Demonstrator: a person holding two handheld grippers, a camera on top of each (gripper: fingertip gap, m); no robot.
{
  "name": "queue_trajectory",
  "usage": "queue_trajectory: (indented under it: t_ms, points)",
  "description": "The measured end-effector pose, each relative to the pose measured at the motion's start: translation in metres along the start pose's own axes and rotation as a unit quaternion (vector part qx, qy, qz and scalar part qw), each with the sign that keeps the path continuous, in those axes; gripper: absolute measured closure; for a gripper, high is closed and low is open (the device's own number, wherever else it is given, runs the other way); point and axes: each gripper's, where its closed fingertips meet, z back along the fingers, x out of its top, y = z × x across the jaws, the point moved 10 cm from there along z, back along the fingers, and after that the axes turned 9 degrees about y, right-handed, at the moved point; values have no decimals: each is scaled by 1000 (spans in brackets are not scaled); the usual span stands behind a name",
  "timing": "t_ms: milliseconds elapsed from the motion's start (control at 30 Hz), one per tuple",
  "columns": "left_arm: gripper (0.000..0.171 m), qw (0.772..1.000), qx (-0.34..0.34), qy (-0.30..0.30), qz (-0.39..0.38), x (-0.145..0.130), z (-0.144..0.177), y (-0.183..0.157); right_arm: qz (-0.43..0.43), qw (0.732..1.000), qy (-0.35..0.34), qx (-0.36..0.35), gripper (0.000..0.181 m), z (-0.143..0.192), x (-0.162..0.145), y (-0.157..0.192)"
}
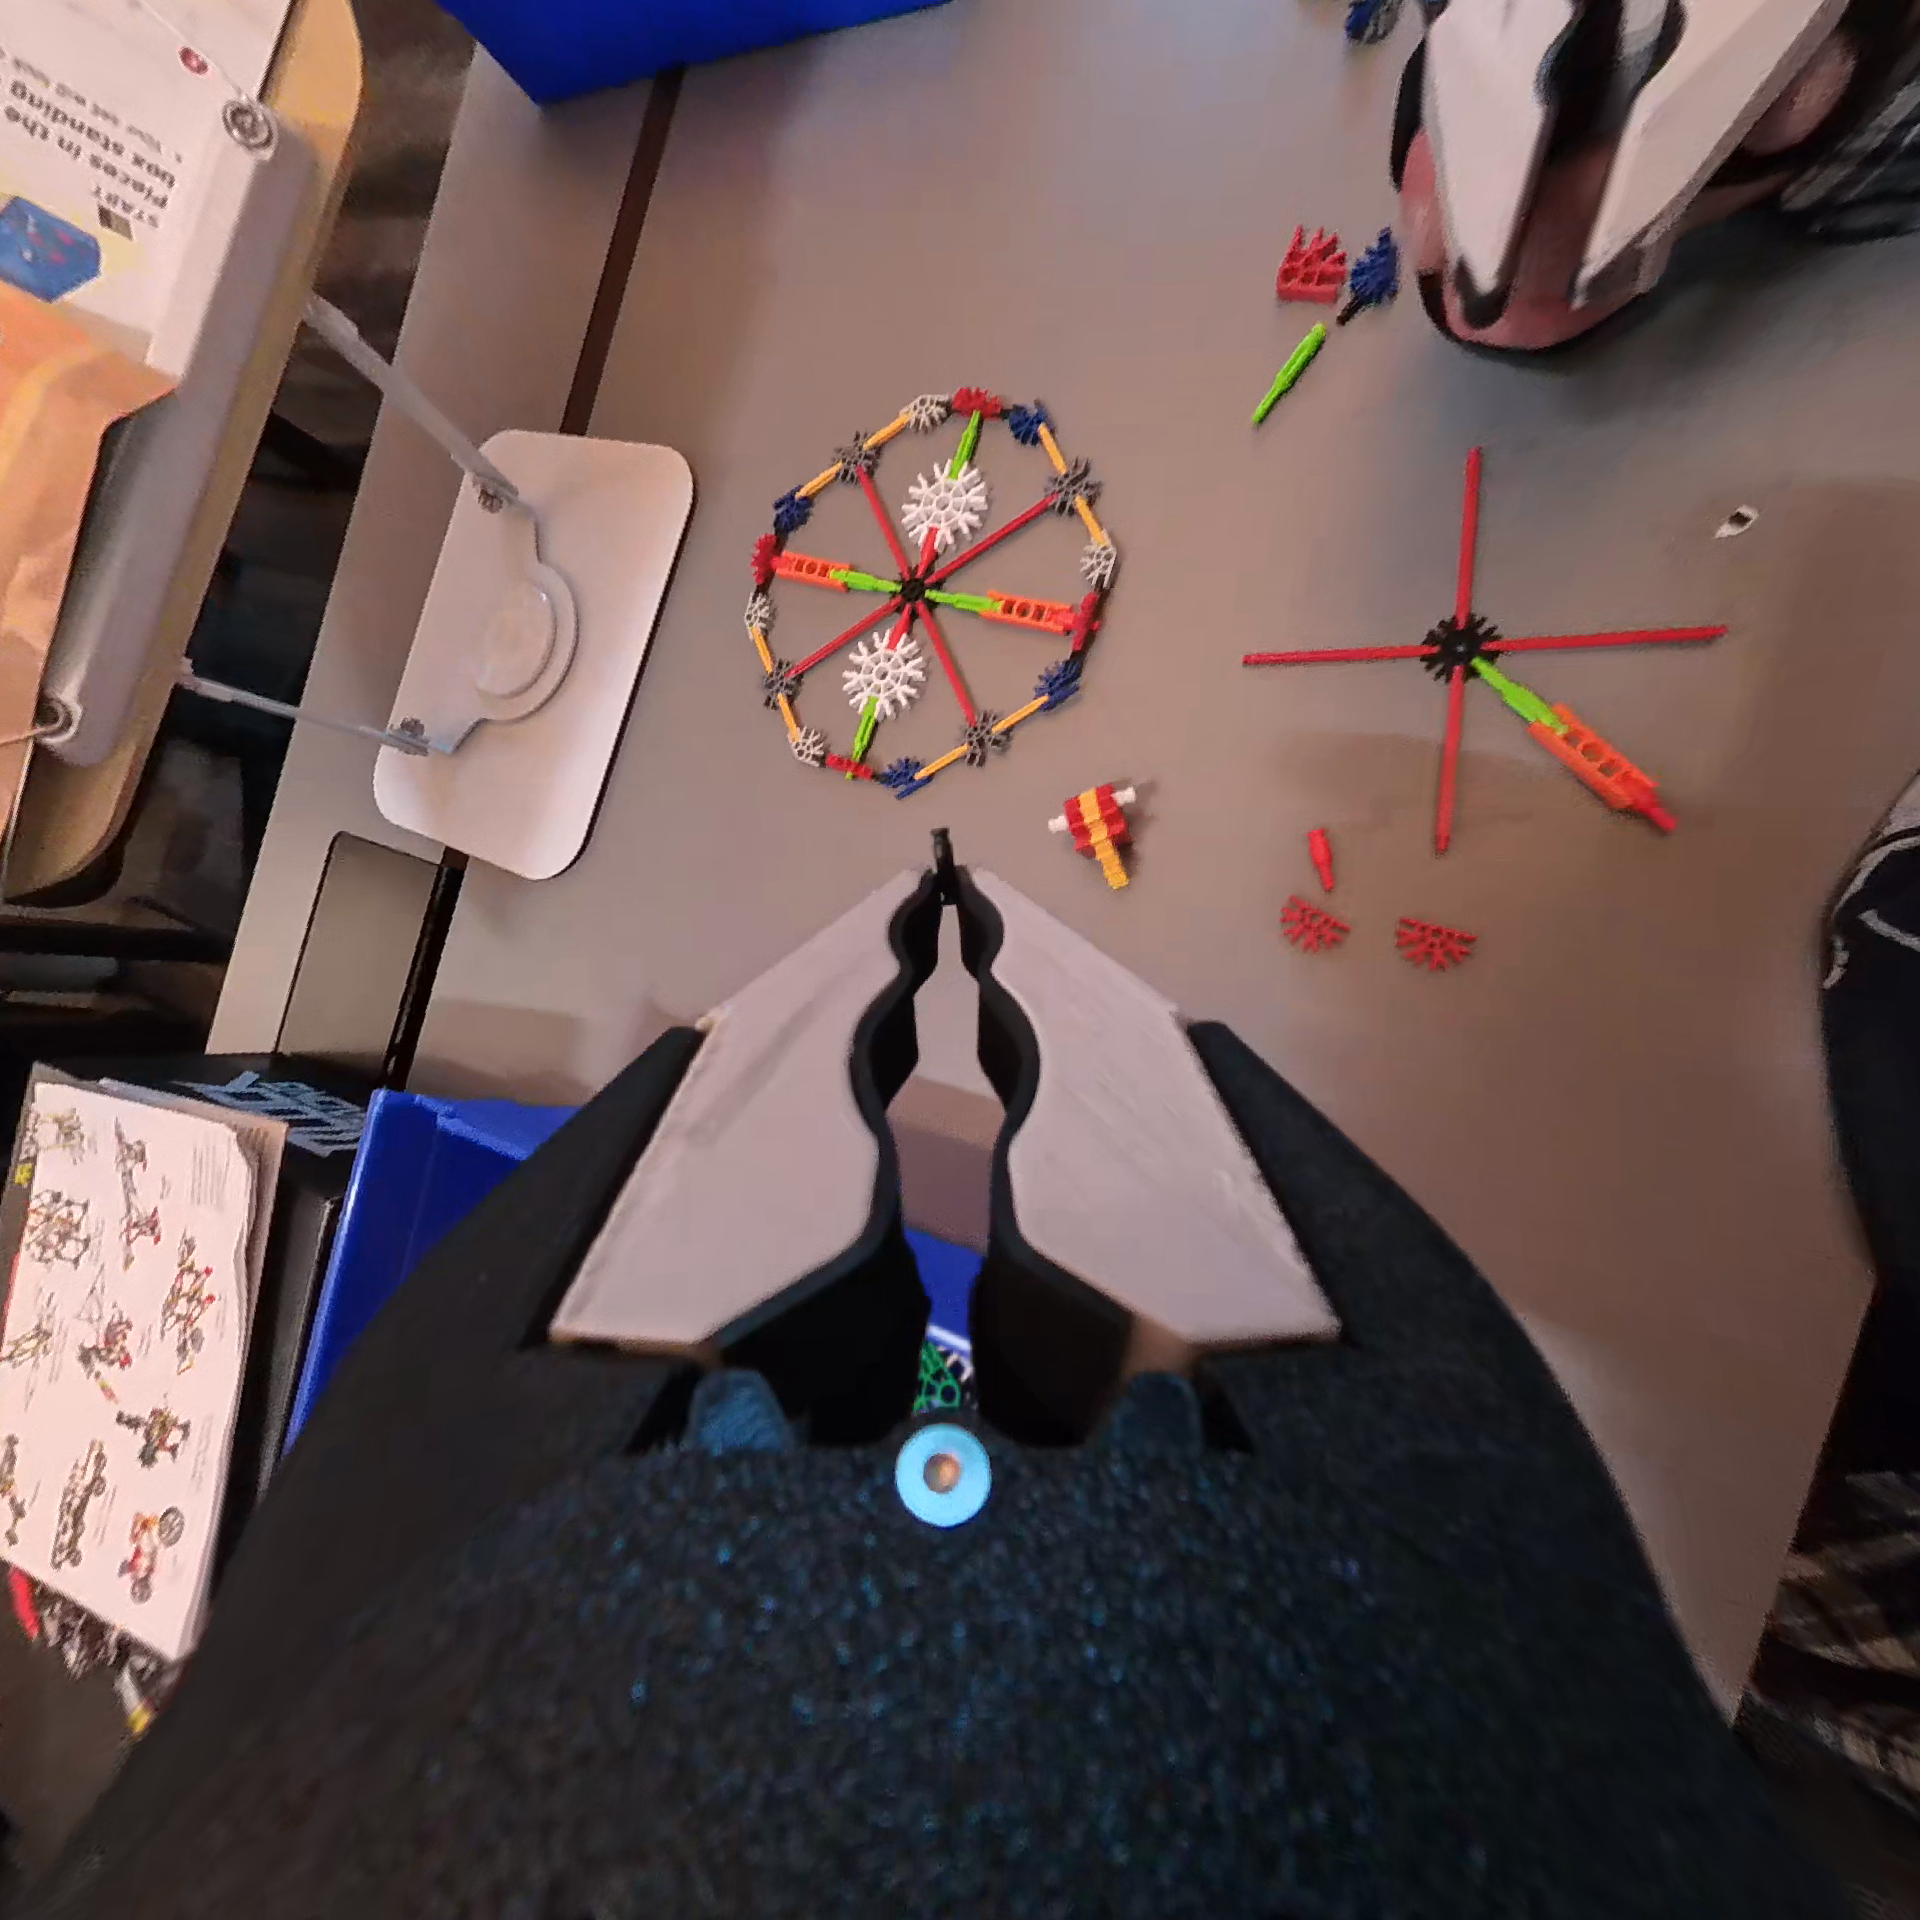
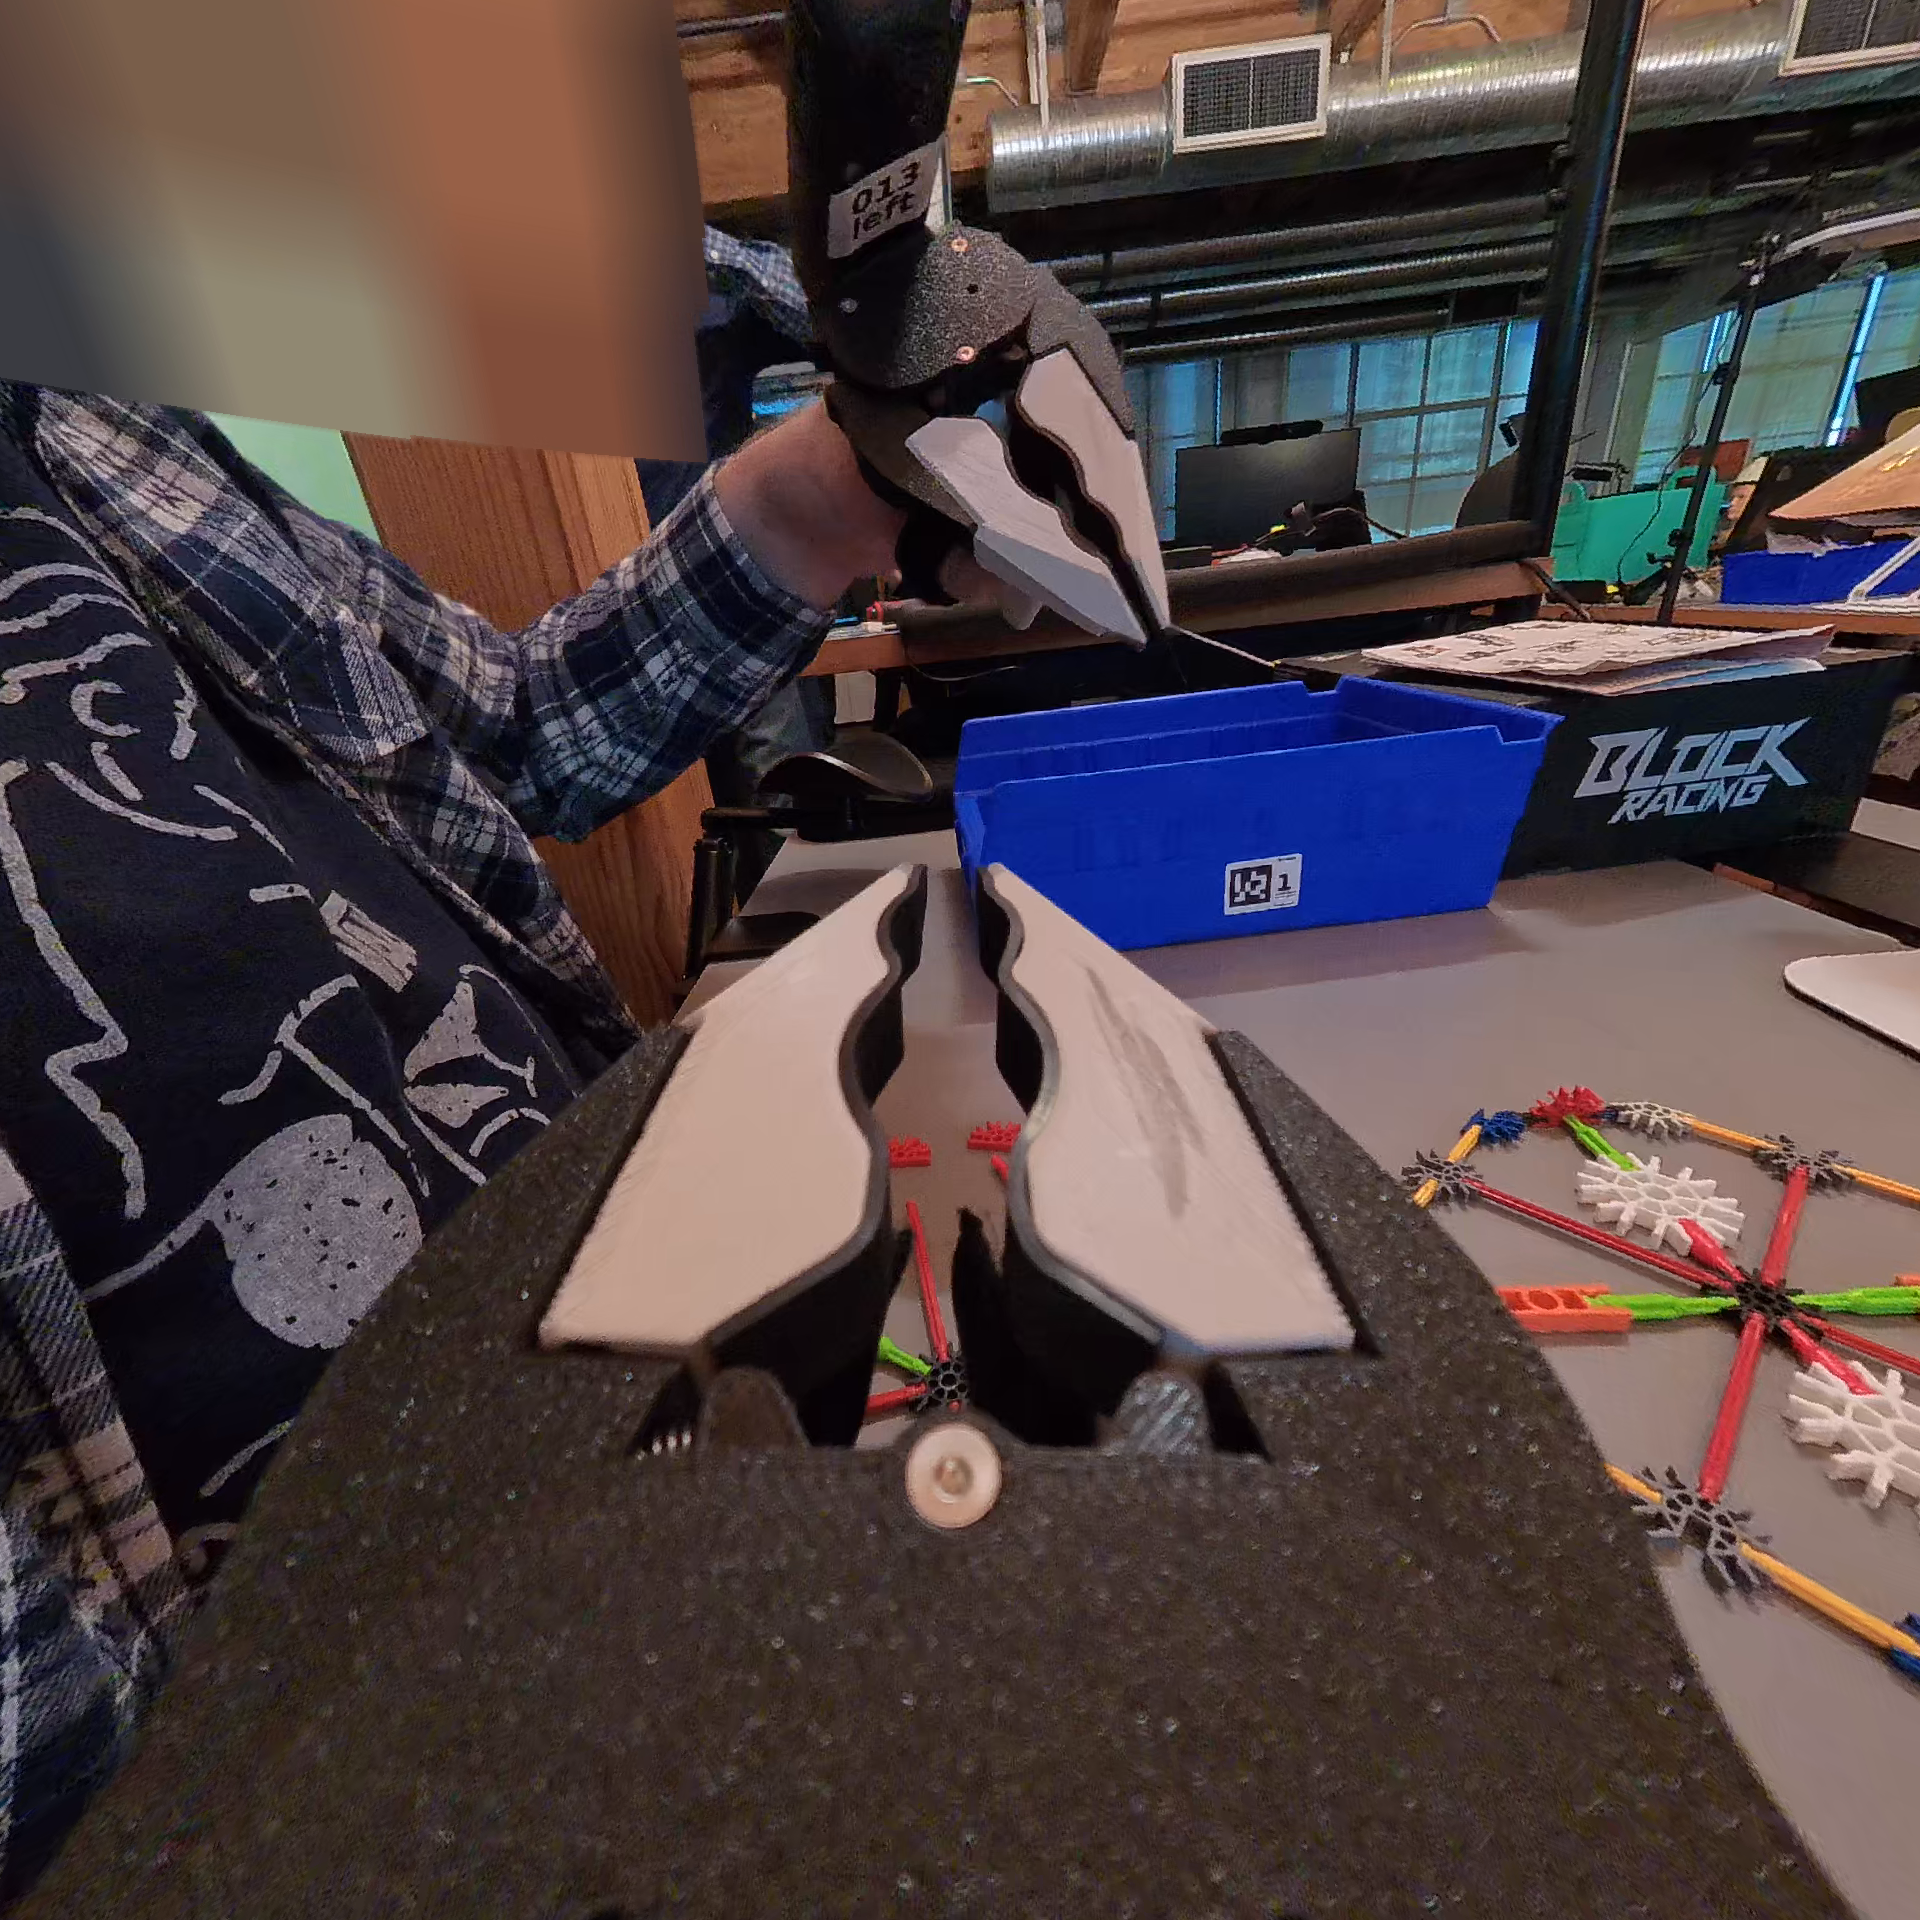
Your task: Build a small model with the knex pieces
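Observation:
My left gripper (image 1: 943, 883) is shut on a thin black rod (image 1: 940, 850) that sticks out past its tips. The right wrist view shows this gripper (image 2: 1148, 629) raised in the air above the blue bin (image 2: 1247, 821), with the rod (image 2: 1210, 646) at its tip. My right gripper (image 2: 954, 883) is open with nothing between its fingers; it hovers over a black hub with red rods (image 2: 945, 1377). That star-shaped piece (image 1: 1460, 646) lies on the grey table to the right of a finished rod-and-connector wheel (image 1: 925, 592). The right gripper (image 1: 1538, 260) shows at the top right.
Loose parts lie around: a red and yellow block (image 1: 1101, 826), two red connectors (image 1: 1314, 923), a short red rod (image 1: 1321, 857), a green rod (image 1: 1288, 374), red and blue connectors (image 1: 1311, 268). A white stand base (image 1: 540, 644) and a booklet (image 1: 114, 1340) are at the left. A person in a plaid sleeve (image 2: 623, 665) sits close. The left gripper's tips are roughly 15 centimetres from the right gripper's. My right tips are roughly 20 centimetres from the finished rod-and-connector wheel (image 1: 925, 592). It turns up in the right wrist view (image 2: 1736, 1307) as well.

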Motion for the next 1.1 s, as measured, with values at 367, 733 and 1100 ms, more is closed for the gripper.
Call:
queue_trajectory:
  t_ms: [367, 733, 1100]
  points:
    - [170, 999, -32, -25, 3, 2, -13, -31, 11, 1000, 1, -11, 173, 2, 4, 2]
    - [170, 997, -76, -27, 14, -12, -35, -80, 13, 999, 27, -35, 173, 1, 4, 1]
    - [170, 990, -141, -2, 19, -30, -69, -129, 8, 997, 51, -56, 172, 2, 1, -3]
